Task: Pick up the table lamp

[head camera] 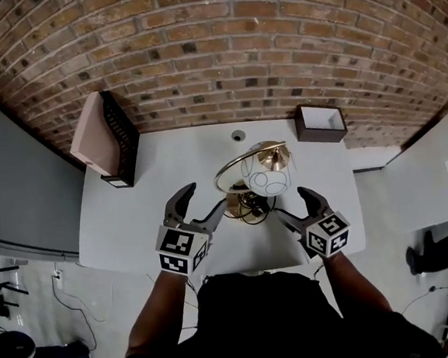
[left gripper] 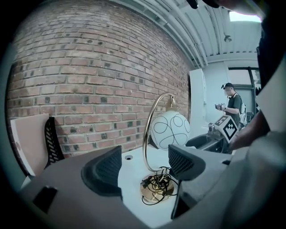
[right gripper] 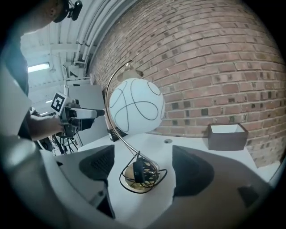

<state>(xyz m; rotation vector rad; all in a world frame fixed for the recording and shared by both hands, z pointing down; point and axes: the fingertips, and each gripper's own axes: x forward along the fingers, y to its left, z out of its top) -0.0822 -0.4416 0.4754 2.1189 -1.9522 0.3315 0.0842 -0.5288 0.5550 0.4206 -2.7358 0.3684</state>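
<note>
The table lamp stands in the middle of the white table (head camera: 133, 213). It has a white globe shade (head camera: 268, 180) with thin black lines, a gold arched stem (head camera: 231, 170) and a gold round base (head camera: 246, 206) with a black cord coiled on it. My left gripper (head camera: 202, 203) is open just left of the base, and my right gripper (head camera: 296, 205) is open just right of it. In the left gripper view the base (left gripper: 156, 190) lies ahead between the open jaws, not touched. In the right gripper view the base (right gripper: 138, 176) also sits in the gap, apart from both pads.
A pink and black file holder (head camera: 110, 137) stands at the table's back left. A dark brown open box (head camera: 320, 123) sits at the back right. A cable hole (head camera: 238, 136) is near the brick wall (head camera: 213, 50). A person (left gripper: 232, 105) stands far off.
</note>
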